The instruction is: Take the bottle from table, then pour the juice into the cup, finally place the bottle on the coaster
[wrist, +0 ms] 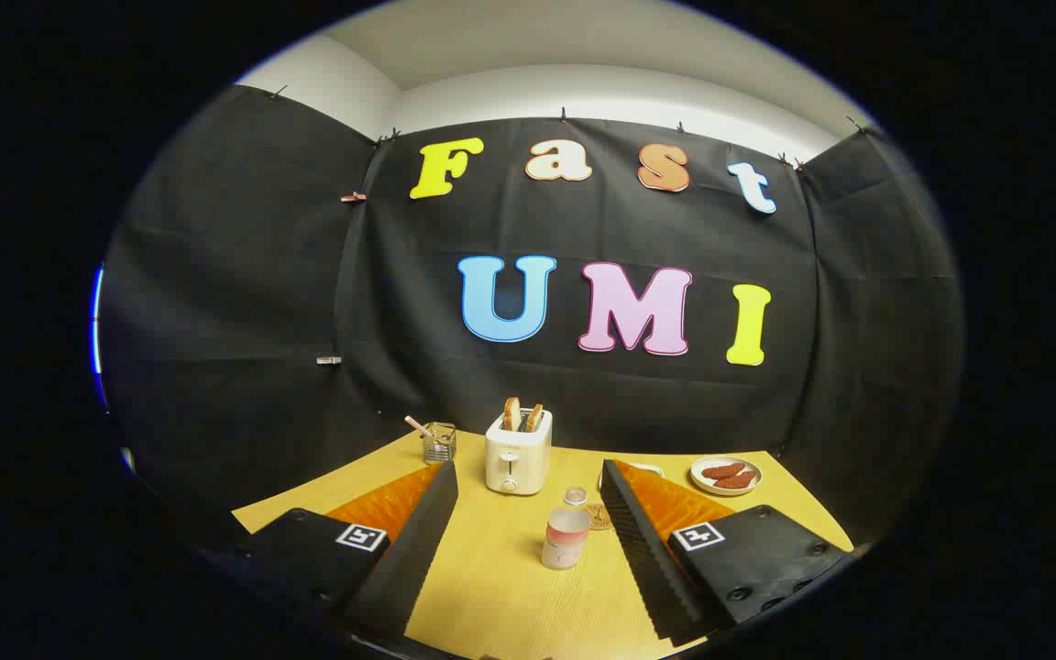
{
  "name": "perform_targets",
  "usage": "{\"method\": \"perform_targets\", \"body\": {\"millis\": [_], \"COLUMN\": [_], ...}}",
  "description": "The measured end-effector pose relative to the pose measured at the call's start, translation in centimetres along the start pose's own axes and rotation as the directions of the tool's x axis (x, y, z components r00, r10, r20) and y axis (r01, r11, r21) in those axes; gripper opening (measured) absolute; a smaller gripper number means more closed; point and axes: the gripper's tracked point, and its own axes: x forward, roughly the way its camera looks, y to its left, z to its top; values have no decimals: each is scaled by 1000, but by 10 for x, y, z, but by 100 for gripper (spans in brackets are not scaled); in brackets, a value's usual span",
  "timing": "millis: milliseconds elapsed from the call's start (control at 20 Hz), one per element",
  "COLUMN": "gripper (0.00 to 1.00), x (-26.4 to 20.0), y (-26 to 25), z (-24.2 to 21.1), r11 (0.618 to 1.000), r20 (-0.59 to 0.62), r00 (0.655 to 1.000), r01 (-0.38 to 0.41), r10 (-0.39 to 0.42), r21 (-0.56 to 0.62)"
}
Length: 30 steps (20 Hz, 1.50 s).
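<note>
The gripper (528,550) had its fingers spread wide with nothing between them, hovering over the wooden worktop (500,596). Just ahead, between the fingers, stood the bottle (566,538), upright and untouched. Close behind it sat a small clear cup (575,496), and a round coaster (598,516) lay beside that, partly hidden by the right finger. Further back stood a toaster (518,451) holding bread, a glass jar (439,442) and a plate of food (725,475). A crooked approach could knock the bottle over, since the cup sat so near behind it
</note>
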Motion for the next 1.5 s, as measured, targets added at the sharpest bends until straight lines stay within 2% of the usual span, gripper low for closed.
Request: {"method": "perform_targets", "body": {"millis": [250,600,900,1150,1300,1500], "gripper": [97,97,97,97,97,97], "x": [11,22,27,32,37,44], "y": [-3,12,32,32,27,10], "z": [-10,-34,-56,-41,-38,-39], "r11": [997,990,988,991,996,995], "r20": [-28,-48,-96,-82,-74,-96], "r00": [996,989,984,989,994,990], "r01": [81,138,143,114,83,105], "r10": [-81,-139,-148,-120,-86,-104], "r21": [5,-26,-52,-69,-31,1]}}
